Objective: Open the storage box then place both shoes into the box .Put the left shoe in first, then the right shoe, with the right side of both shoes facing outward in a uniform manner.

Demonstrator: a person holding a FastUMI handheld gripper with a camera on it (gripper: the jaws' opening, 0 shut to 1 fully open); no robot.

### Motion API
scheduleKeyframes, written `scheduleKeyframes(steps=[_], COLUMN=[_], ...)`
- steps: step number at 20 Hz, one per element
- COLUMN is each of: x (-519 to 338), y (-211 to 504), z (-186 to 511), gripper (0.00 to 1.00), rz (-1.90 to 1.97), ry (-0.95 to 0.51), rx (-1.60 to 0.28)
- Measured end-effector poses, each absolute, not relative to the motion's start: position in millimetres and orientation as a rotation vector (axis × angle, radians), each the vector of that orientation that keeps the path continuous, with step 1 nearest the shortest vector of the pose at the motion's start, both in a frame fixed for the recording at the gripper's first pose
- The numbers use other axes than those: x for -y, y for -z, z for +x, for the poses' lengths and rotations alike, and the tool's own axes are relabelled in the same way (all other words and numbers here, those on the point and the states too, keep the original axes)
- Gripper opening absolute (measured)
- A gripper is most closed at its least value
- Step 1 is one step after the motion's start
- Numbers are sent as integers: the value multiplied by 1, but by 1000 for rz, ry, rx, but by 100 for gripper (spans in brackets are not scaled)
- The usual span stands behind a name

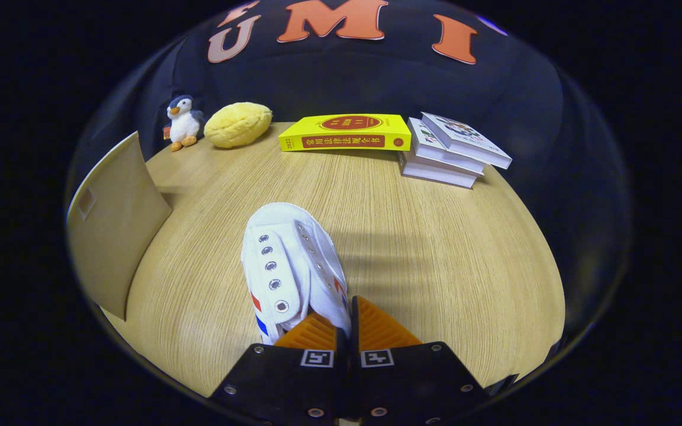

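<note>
While the hand-held gripper point(347, 322) is closed on the side wall of the white shoe point(289, 266), with both fingers pressing the canvas at the shoe's opening, the shoe extends ahead of the fingers with its toe toward the far edge of the tabletop point(436, 248). The shoe shows a row of metal eyelets and red and blue stripes on its side; no brand name can be read. The yellow book point(345, 133) at the far edge carries red characters, too small to read reliably. A stack of white books point(450, 151) lies at the far right corner. A penguin plush point(182, 123) and a yellow cushion point(238, 124) sit at the far left corner. The beige storage box point(116, 222) stands at the left edge, well apart from the shoe.
</note>
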State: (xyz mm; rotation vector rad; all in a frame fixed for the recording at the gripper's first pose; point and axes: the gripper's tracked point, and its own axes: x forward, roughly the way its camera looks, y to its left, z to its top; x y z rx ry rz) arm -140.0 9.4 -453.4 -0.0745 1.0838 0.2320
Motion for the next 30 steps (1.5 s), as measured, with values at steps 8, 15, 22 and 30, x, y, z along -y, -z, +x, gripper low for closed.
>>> scheduleKeyframes(steps=[8,15,22,30], x=[-29,-34,-73,-161], y=[413,362,280,203], z=[-122,-102,-82,-87], gripper=[0,0,0,0], rz=[81,158,230,318], ry=[-214,-176,-196,-282], rx=[-1020,-940,-839,-774])
